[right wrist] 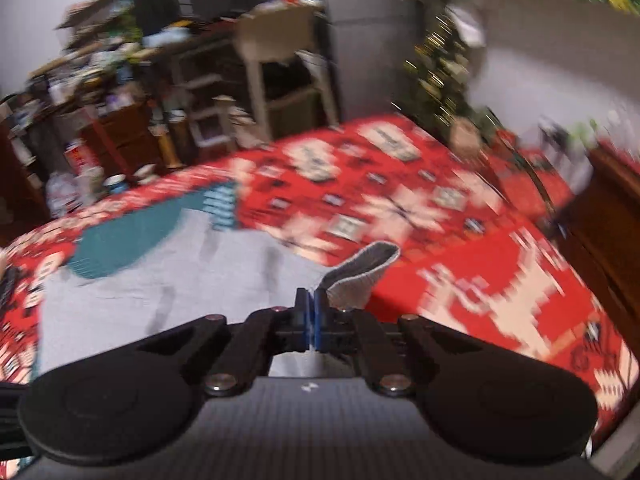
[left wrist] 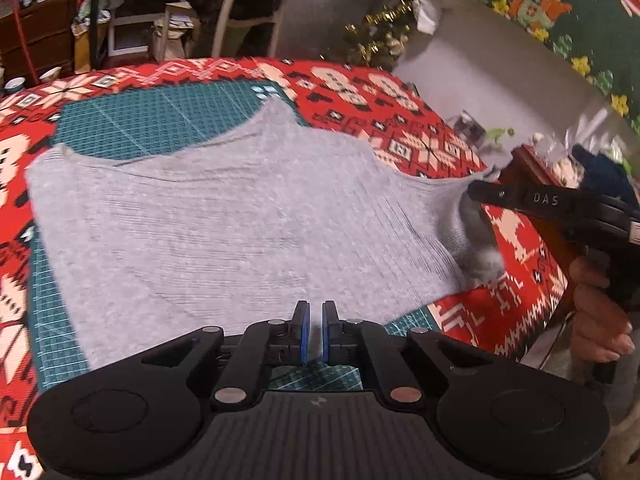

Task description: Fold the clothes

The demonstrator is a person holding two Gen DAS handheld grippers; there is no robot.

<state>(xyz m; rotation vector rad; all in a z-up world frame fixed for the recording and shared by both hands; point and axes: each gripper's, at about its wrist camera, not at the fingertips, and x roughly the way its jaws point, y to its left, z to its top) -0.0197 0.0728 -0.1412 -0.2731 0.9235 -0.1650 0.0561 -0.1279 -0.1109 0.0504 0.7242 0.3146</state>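
My left fingers [left wrist: 315,330] pinch the grey shirt's [left wrist: 224,224] near edge; my right fingers [right wrist: 311,312] clamp its corner, lifted off the counter [left wrist: 400,120].

Right wrist view is motion-smeared: I can't read the tablecloth [right wrist: 460,240] pattern or the shelf clutter [right wrist: 100,92]. Left gripper [left wrist: 315,330] covers the grey garment [left wrist: 224,232] near edge. Hand [left wrist: 600,312] cut off at the frame's right edge.
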